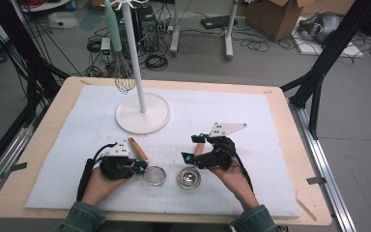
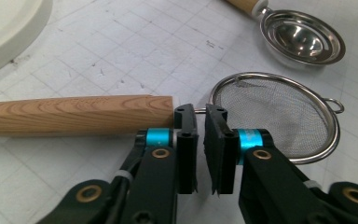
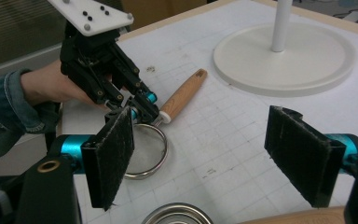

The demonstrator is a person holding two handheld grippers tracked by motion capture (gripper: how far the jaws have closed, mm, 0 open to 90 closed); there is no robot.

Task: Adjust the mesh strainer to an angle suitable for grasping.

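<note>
- While the person's two hands rest low over the white gridded mat (image 1: 232, 116), the white round-based stand (image 1: 142, 114) with its tall pole serves as my landmark; a wire whisk with a mint handle (image 1: 118, 53) already hangs from its top.
- Just in front of the stand's base lies the fine-mesh steel strainer with a wooden handle (image 2: 279, 112), flat on the mat.
- The left gripper (image 2: 200, 149) sits at the strainer's thin wire neck, between handle and rim; its jaws stand nearly together with a slim gap, and I cannot tell whether the pads actually press the wire.
- Further from the stand, beside the strainer, lies a small polished steel ladle with a wooden handle (image 1: 189, 177).
- The right gripper (image 3: 209, 154) hovers above that ladle, jaws spread wide and holding nothing.
- By my judgement the work is early: one utensil hung, strainer and ladle not yet lifted toward the stand.
</note>
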